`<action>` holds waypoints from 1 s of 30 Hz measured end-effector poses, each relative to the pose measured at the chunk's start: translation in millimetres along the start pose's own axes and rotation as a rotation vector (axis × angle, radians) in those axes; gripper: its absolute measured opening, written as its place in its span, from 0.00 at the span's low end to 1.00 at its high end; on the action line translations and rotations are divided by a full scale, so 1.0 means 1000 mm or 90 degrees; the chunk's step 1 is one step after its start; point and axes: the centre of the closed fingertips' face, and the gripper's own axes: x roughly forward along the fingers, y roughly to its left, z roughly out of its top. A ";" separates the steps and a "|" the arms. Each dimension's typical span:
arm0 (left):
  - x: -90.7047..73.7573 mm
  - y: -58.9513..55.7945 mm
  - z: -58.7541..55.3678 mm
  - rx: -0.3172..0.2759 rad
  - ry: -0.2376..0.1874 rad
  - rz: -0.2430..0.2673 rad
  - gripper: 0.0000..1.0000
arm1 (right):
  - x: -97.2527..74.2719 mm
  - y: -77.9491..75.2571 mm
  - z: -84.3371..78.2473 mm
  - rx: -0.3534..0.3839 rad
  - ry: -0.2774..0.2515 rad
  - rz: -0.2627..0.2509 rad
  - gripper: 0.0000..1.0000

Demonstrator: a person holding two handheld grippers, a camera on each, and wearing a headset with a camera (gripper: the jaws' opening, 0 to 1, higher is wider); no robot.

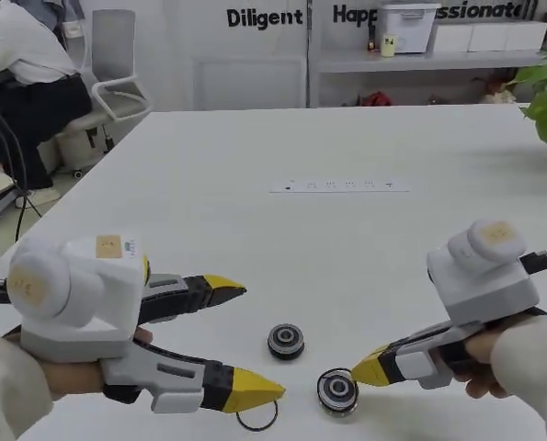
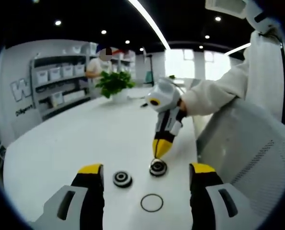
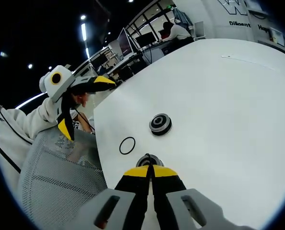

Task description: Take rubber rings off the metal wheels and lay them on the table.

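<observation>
1. The loose rubber ring (image 1: pixel 256 418) is lying flat on the white table (image 1: pixel 347 248), just beside the near jaw tip of the left gripper (image 1: pixel 259 342). In the left gripper view, the ring (image 2: pixel 152 202) is sitting between the two jaws, touching neither.
2. The left gripper (image 2: pixel 146 168) is holding its jaws spread wide and gripping nothing.
3. Two metal wheels are standing on the table: the far wheel (image 1: pixel 285 341) and, to its right and nearer, the near wheel (image 1: pixel 337 390).
4. The right gripper (image 1: pixel 358 372) is keeping its jaws pressed together, with the yellow tips resting against the near wheel (image 3: pixel 149 160). Whether the tips are pinching that wheel's rubber cannot be told.
5. The far wheel (image 3: pixel 160 123) is standing apart from both grippers.
</observation>
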 end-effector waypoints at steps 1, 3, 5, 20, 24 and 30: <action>-0.001 0.001 0.000 0.000 0.000 0.004 0.74 | 0.000 0.000 0.000 0.002 -0.001 0.000 0.00; -0.005 0.002 -0.001 0.001 -0.002 0.011 0.75 | -0.001 0.001 0.002 0.006 -0.004 0.003 0.00; -0.010 0.003 -0.002 -0.006 -0.006 0.017 0.76 | -0.001 0.002 0.003 0.009 -0.007 0.007 0.00; -0.026 0.005 -0.019 -0.033 0.011 0.042 0.80 | -0.008 0.014 0.022 0.024 -0.070 0.035 0.00; -0.029 0.006 -0.021 -0.038 0.011 0.049 0.82 | -0.008 0.016 0.024 0.026 -0.076 0.038 0.00; -0.031 0.005 -0.027 -0.047 0.016 0.056 0.83 | -0.007 0.024 0.028 0.021 -0.083 0.047 0.00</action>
